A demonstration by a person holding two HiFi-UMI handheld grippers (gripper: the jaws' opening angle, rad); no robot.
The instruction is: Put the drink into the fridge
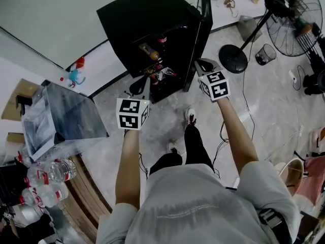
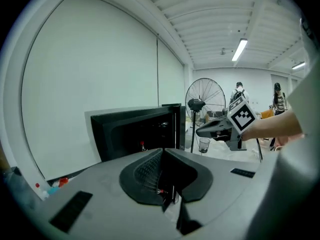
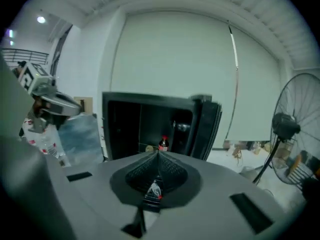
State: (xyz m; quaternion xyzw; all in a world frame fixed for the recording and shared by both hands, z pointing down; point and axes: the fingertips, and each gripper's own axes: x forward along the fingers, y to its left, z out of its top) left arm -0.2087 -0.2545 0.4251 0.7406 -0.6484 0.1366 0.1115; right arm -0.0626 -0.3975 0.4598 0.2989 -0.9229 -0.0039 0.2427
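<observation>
Drinks sit inside the black fridge (image 1: pixel 147 14), straight ahead of both sets of jaws. Its door (image 1: pixel 205 19) is swung out on the right side. One drink, a dark bottle (image 3: pixel 163 143) with a red cap, stands on a shelf just past the tips of the right gripper (image 3: pixel 158 155). A brown bottle (image 1: pixel 149 51) lies on its side next to it. More bottles are on the shelf below, too small to tell apart.

The person holds both grippers up in front of the fridge, not touching it. The left gripper (image 1: pixel 140 87) has its jaws pressed together, tip to tip, with nothing between them. The right gripper has its jaws pressed together too, and they hold nothing. The right jaws are close to the bottom of the door. The left jaws are a little farther back, in front of the low shelf.

Off to the right of the right jaws stands a big fan (image 1: pixel 292 14) on a round foot, with a small bin (image 1: pixel 265 55) beside it. Back and to the left of the left jaws is a big box (image 1: pixel 61 116) wrapped in shiny plastic. Some water bottles (image 1: pixel 51 174) lie on a table (image 1: pixel 84 187) near it. A small red and blue toy (image 1: pixel 75 76) lies by the wall, left of the fridge. Two people (image 2: pixel 239 91) stand far off, past the fan.
</observation>
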